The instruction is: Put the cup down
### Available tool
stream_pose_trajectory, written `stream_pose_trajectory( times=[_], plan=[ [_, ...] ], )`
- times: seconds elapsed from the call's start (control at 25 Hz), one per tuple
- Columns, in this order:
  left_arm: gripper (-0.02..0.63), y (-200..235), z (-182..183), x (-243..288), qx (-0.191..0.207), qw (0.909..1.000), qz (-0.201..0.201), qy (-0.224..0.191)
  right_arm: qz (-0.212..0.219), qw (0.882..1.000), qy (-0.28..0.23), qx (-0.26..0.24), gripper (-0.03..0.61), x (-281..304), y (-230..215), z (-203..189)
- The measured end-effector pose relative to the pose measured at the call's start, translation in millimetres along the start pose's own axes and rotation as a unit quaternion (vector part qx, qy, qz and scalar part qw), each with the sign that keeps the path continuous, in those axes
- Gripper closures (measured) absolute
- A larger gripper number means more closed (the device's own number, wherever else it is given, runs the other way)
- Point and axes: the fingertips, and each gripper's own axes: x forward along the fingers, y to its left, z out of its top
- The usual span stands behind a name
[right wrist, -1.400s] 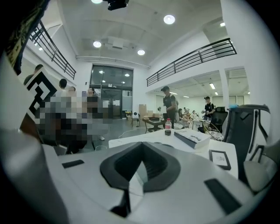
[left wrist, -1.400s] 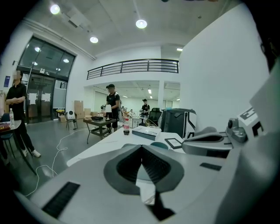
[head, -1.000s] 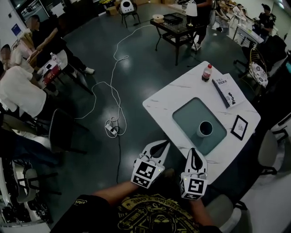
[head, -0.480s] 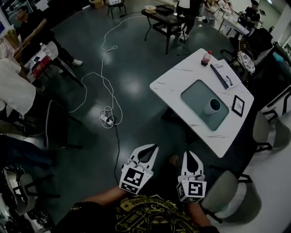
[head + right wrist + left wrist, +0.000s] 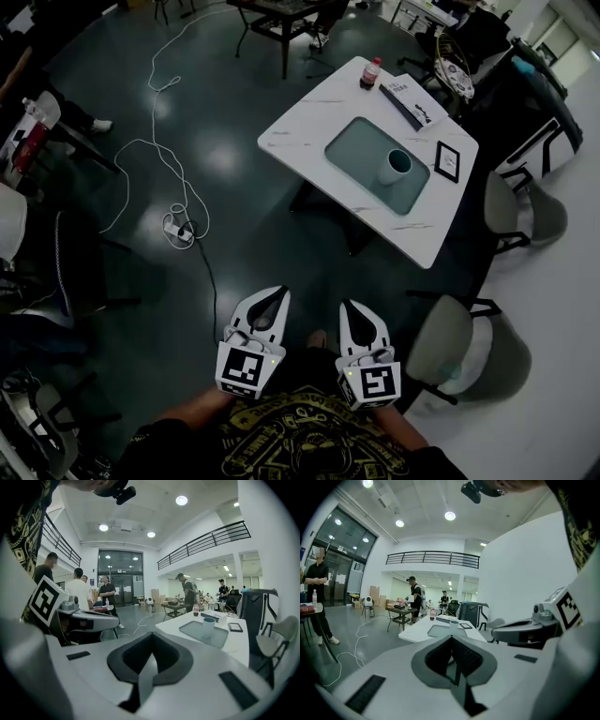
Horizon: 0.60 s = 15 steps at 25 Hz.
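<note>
A: Jaws, quick?
B: Left gripper point(image 5: 279, 294) has its jaws pressed together with nothing between them. Right gripper point(image 5: 349, 307) is the same, tips meeting and empty. Both are low in the head view, side by side in front of the person's chest, tips pointing up the picture.

A: Cup?
B: Cup point(image 5: 397, 166) stands upright on the grey-green tray point(image 5: 353, 150), toward the tray's right end. The tray lies flat on the white marbled bench point(image 5: 300, 120). It's well apart from both grippers, with dark floor point(image 5: 272, 234) between.

A: Other stuff on the bench?
B: Red-capped bottle point(image 5: 371, 73) stands upright at the far corner. Book point(image 5: 413, 102) is near it along the far edge. Small dark picture frame point(image 5: 447, 161) lies flat just right of the tray, near the cup.

A: Surroundings?
B: Grey chair point(image 5: 448, 345) is just right of the right gripper. White cable point(image 5: 141, 142) snakes over the floor at left, down to a power strip point(image 5: 177, 231). Both gripper views show the bench and cup far ahead, past the closed jaw tips.
</note>
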Motion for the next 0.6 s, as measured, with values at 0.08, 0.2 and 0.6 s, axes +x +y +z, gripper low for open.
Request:
stream_pose_trajectory(
  times=[0.08,0.2,0.6],
  plan=[
    [0.604,-5.1,-1.8,5.9,-0.001,1.0,-0.005,0.004,0.001,1.0,0.001,0.002,0.574,-2.3,-2.2,-2.0],
    [0.604,-15.5,-5.0,15.7,0.004,0.9997,-0.02,0.012,-0.002,1.0,0.002,0.007,0.575,-2.6,-9.9,-3.9],
    [0.604,-31.4,0.5,23.4,0.018,0.9984,-0.051,0.012,-0.031,0.999,-0.016,0.002,0.575,-14.9,-22.5,5.7]
  ],
)
